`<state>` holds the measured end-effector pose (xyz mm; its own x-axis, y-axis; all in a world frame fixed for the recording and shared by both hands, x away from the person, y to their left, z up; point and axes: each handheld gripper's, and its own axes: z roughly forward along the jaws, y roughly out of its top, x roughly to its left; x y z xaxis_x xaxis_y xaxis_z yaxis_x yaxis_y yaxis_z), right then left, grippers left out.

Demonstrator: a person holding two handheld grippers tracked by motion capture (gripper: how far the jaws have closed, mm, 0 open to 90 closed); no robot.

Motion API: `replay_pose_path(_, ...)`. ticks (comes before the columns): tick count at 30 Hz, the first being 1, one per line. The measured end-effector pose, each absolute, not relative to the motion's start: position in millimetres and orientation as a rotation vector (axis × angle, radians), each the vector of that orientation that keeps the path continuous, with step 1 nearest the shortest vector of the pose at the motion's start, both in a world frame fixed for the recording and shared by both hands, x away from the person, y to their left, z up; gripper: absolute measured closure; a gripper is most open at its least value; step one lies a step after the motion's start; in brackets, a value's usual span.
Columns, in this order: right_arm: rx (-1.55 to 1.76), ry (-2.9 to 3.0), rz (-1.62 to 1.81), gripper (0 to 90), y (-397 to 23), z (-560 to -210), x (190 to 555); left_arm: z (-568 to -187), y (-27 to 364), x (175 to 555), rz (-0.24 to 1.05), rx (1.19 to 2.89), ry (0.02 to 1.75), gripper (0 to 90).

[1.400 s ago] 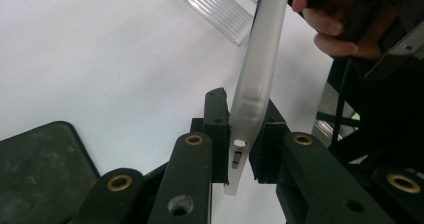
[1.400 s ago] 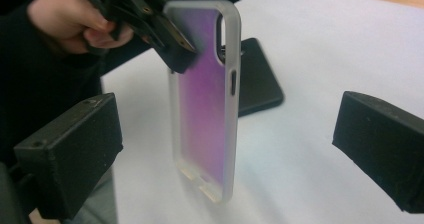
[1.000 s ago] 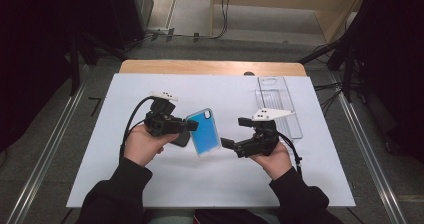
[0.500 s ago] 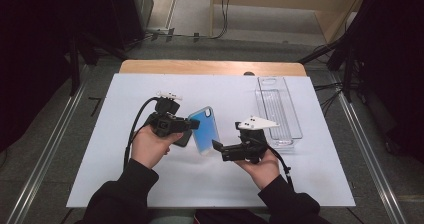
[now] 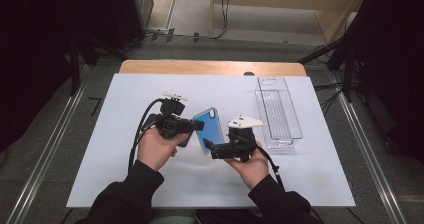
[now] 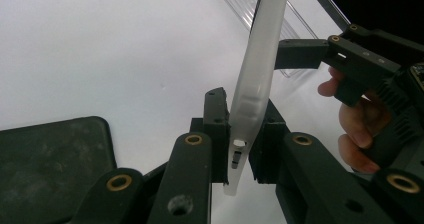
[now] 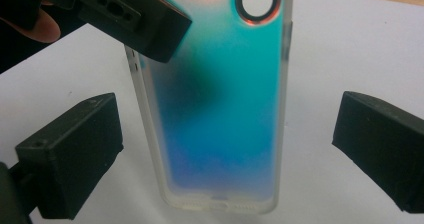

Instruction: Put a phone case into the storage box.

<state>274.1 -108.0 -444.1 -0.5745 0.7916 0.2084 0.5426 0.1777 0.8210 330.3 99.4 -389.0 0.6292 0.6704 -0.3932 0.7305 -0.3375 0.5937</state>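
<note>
A translucent blue phone case (image 5: 210, 129) is held off the white table, tilted on edge. My left gripper (image 5: 200, 125) is shut on its side rim; the left gripper view has the frosted case (image 6: 260, 59) clamped between the two black jaws of that gripper (image 6: 243, 109). My right gripper (image 5: 209, 146) stands open at the case's lower end. In the right gripper view the case (image 7: 220, 109) hangs between my right gripper's (image 7: 227, 149) wide-apart pads without touching them. A black phone (image 6: 50, 169) lies flat on the table under my left hand.
A clear plastic tray (image 5: 277, 111) lies at the right of the white table top (image 5: 125, 184). A wooden strip (image 5: 210, 67) runs along the far edge. Cables trail from both grippers toward the person.
My right gripper has moved left and slightly down toward the case, so its open jaws now flank the case's lower end. The left gripper and the case have hardly moved.
</note>
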Motion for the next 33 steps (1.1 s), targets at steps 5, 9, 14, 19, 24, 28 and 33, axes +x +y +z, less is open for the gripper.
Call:
replay_pose_path(5,1.266,2.195,1.339,0.0,-105.7,-444.4,276.6,-390.0,97.8,329.7,-0.117,2.085,1.092,80.8)
replay_pose_path(9,1.279,2.187,1.344,0.0,-106.3,-442.5,280.4,-391.5,93.3,328.6,-0.123,2.086,1.087,80.7)
replay_pose_path(14,1.287,2.204,1.332,0.0,-104.8,-442.9,282.5,-394.3,90.7,328.6,-0.14,2.083,1.09,80.7)
replay_pose_path(19,1.28,2.23,1.305,0.0,-99.8,-443.9,280.6,-395.4,86.5,325.1,-0.141,2.104,1.076,80.7)
replay_pose_path(24,1.253,2.226,1.308,13.6,-99.7,-444.3,279.1,-395.0,83.2,322.5,-0.151,2.108,1.062,80.7)
replay_pose_path(28,1.25,2.228,1.311,15.6,-101.6,-443.9,278.6,-394.1,82.8,321.9,-0.145,2.11,1.06,80.6)
replay_pose_path(33,1.239,2.228,1.317,16.1,-102.5,-442.5,278.6,-392.0,83.1,321.0,-0.146,2.096,1.047,76.4)
